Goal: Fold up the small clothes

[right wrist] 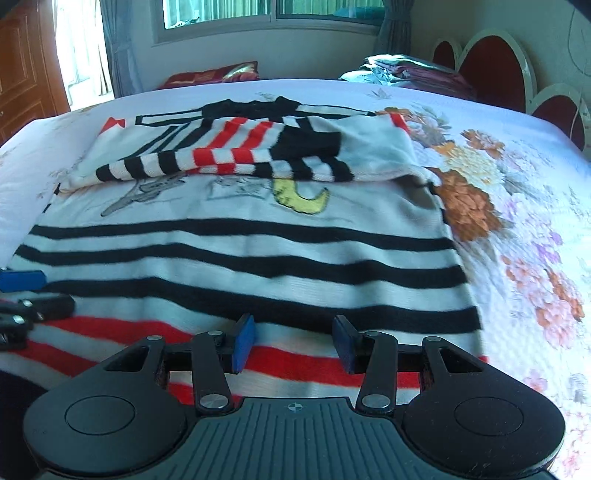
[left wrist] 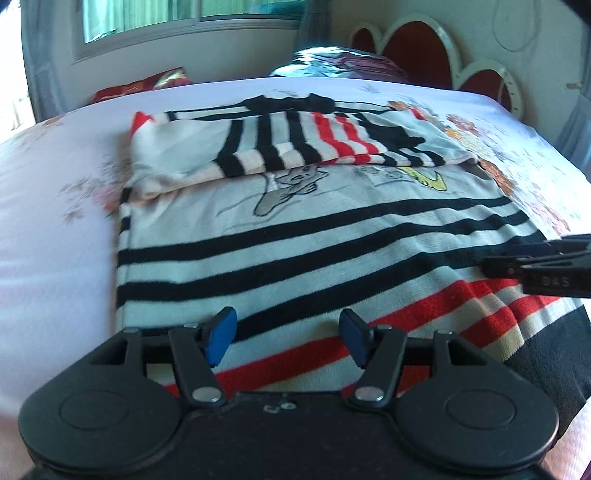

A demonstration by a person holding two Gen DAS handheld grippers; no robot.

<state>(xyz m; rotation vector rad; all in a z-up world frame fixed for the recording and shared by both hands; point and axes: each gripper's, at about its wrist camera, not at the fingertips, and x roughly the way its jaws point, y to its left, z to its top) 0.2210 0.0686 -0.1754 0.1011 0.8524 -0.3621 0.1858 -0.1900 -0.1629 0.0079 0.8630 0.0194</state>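
Observation:
A small striped sweater [left wrist: 295,236] lies flat on the bed, white with black and red stripes and a cartoon print. Both sleeves [left wrist: 295,147] are folded across its chest. It also shows in the right wrist view [right wrist: 240,251], sleeves [right wrist: 240,155] crossed. My left gripper [left wrist: 288,336] is open and empty, low over the sweater's hem on the left side. My right gripper [right wrist: 293,341] is open and empty over the hem on the right side. The right gripper's tip [left wrist: 535,266] shows at the right edge of the left wrist view. The left gripper [right wrist: 22,295] shows at the left edge of the right wrist view.
The bed has a white floral sheet [right wrist: 517,221]. A pile of folded clothes [right wrist: 406,70] and a red pillow [right wrist: 210,75] lie at the far side. A red and white headboard [right wrist: 491,62] stands at the right. A window [right wrist: 258,11] is behind.

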